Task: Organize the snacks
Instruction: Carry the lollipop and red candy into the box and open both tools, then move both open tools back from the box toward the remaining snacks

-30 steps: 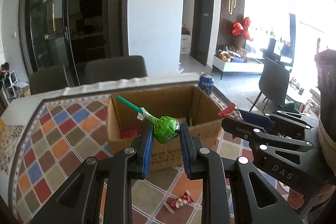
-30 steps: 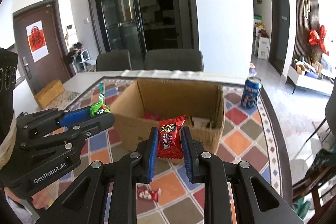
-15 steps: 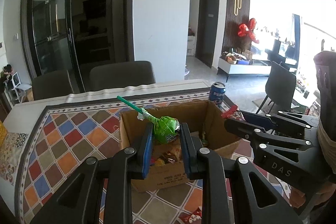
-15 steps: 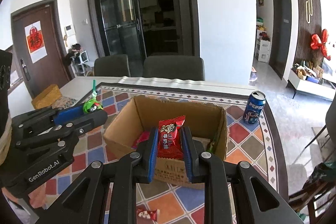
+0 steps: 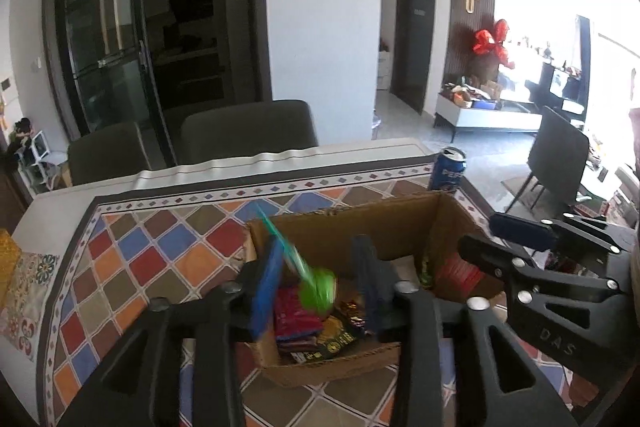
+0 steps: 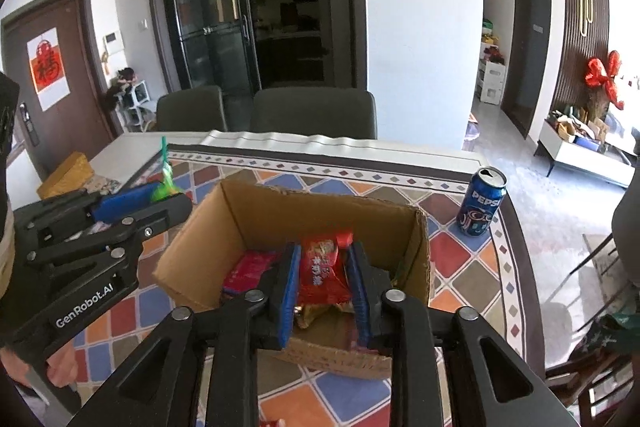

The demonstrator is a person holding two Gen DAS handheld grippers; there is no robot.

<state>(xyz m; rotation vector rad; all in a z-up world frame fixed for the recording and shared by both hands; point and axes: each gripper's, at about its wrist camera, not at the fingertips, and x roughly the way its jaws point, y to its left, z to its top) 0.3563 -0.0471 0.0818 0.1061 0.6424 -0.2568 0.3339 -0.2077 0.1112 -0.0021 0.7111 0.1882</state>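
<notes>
**A:** Left wrist view: what is new?

**B:** The left gripper [image 5: 320,291] has just been opening over the cardboard box [image 5: 360,215]. Its pads stand clear of the green lollipop [image 5: 322,289], which blurs between them above the snacks inside, so I judge it released.

**A:** Right wrist view?

**B:** The right gripper [image 6: 324,279] has also just been parting. The red snack packet [image 6: 322,267] sits loose between its pads, over the box. Both drops look nearly done; another wrapper waits on the worktop [image 6: 472,283].
</notes>
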